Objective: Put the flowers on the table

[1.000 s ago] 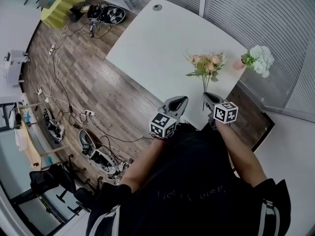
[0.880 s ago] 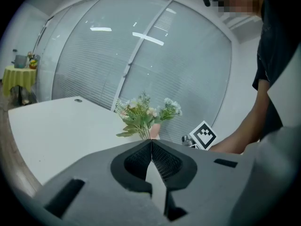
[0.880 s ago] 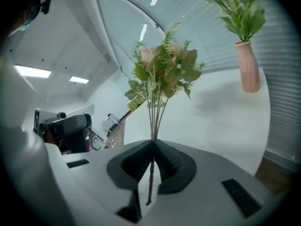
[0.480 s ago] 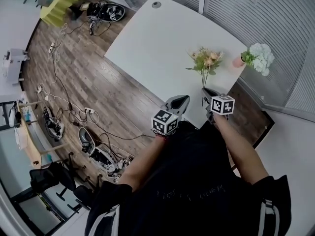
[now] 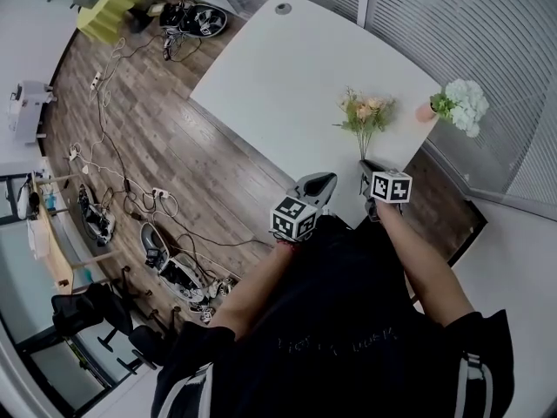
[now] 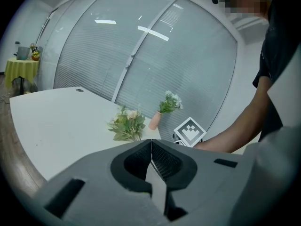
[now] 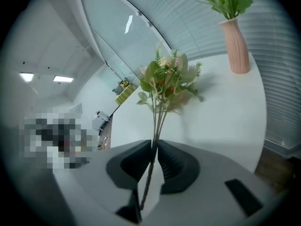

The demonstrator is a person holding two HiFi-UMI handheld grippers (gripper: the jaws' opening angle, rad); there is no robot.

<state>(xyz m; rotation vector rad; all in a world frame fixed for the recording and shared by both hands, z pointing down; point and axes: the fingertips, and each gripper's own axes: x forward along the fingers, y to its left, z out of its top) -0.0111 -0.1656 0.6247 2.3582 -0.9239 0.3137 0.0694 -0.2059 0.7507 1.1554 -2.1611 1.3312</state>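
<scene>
While you hold the right tongs (image 5: 369, 175) clamped on the thin green stems, the flowers (image 5: 365, 115) stand out past the tips with their heads over the white tabletop (image 5: 287, 72), close to its near right edge. The right gripper view shows the stems running straight through the narrow gap between the pads, pinched tight (image 7: 154, 148), with the blooms (image 7: 167, 78) fanned out above them. Whether any leaf touches the surface I cannot tell.

Your left tongs (image 5: 315, 184) sit just beside the right ones at that same near edge, closed with nothing between them; in the left gripper view the pads (image 6: 151, 147) meet along one line.

Room to move lies mostly to your left and ahead: a broad bare stretch of tabletop runs toward the far corner, where a small round grommet (image 5: 283, 9) sits. To your right it is tighter. A pink vase (image 5: 424, 113) of white flowers (image 5: 466, 104) stands at the corner, near the bouquet yet apart from it, and the blind-covered glass wall (image 5: 487, 33) runs close behind that edge. Below the tabletop's left edge the wooden floor (image 5: 165, 138) carries loose cables (image 5: 113, 177).

As for writing, each marker cube (image 5: 391, 186) shows only black-and-white squares, and the faint print on your dark shirt (image 5: 339, 342) is too dim to read.
</scene>
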